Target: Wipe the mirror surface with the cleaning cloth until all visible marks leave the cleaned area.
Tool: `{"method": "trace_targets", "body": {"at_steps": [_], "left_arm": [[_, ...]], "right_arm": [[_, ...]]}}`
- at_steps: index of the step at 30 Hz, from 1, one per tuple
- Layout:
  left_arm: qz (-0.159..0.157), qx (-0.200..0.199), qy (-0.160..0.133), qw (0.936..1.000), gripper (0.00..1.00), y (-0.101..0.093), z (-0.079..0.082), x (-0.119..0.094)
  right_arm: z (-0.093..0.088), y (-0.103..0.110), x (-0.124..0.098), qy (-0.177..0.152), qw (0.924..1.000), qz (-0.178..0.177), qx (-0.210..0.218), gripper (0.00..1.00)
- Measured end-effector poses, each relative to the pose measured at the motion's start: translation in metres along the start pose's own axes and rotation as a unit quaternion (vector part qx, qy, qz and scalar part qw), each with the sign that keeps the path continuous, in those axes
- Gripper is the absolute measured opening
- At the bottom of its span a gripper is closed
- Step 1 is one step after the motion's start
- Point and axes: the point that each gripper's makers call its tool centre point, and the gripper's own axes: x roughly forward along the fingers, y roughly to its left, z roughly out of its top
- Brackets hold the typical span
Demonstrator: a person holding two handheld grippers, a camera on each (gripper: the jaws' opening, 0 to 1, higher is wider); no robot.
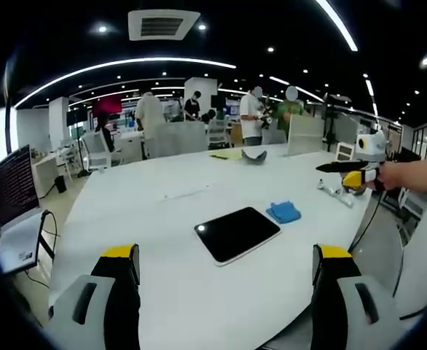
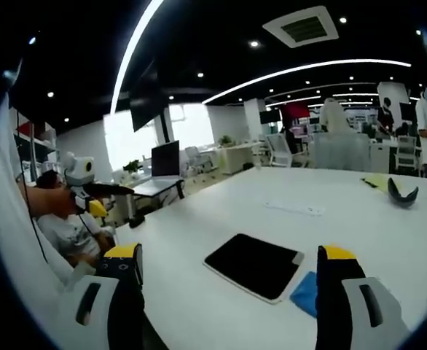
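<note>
The mirror point(image 1: 237, 233) is a dark, glossy rectangle with a pale rim, lying flat on the white table point(image 1: 170, 219). A small blue cleaning cloth point(image 1: 284, 212) lies on the table just off its far right corner. My left gripper point(image 1: 226, 254) hovers in front of the mirror, open and holding nothing. The right gripper point(image 1: 355, 173) comes in from the right in a hand, above the table's edge. In the right gripper view the mirror point(image 2: 253, 264) and blue cloth point(image 2: 307, 292) lie between the wide-apart jaws of my right gripper point(image 2: 229, 255), which is open. The left gripper point(image 2: 88, 191) floats at left.
A laptop point(image 1: 13, 186) stands on a side desk at left. At the table's far end lie a dark curved object point(image 1: 255, 156) and a yellow sheet point(image 1: 228, 154), next to a clear panel point(image 1: 304, 135). A small white item point(image 1: 335, 191) sits near the right edge. People stand behind.
</note>
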Motion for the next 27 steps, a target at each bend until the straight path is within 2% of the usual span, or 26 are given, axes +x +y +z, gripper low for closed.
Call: {"method": "trace_targets", "body": {"at_steps": [15,20,23,25,27], "left_arm": [[0.0,-0.003,-0.008,1.0,1.0,-0.009,0.005,0.001],[0.001,-0.005,-0.012,0.9999,1.0,-0.012,0.008,0.001],[0.0,-0.004,-0.009,1.0,1.0,-0.016,0.009,0.002],[-0.002,-0.003,-0.005,1.0,1.0,-0.018,0.008,0.004],[-0.005,-0.002,0.0,1.0,1.0,-0.022,0.008,0.005]], "right_arm": [[-0.009,-0.009,0.01,0.008,0.9999,0.008,0.008,0.97],[-0.015,-0.013,0.014,0.016,0.9998,0.007,-0.013,0.96],[-0.018,-0.021,0.018,0.017,0.9996,0.005,-0.024,0.92],[-0.021,-0.025,0.02,0.013,0.9998,0.011,-0.008,0.89],[-0.023,-0.032,0.022,0.013,0.9998,0.01,-0.01,0.89]]}}
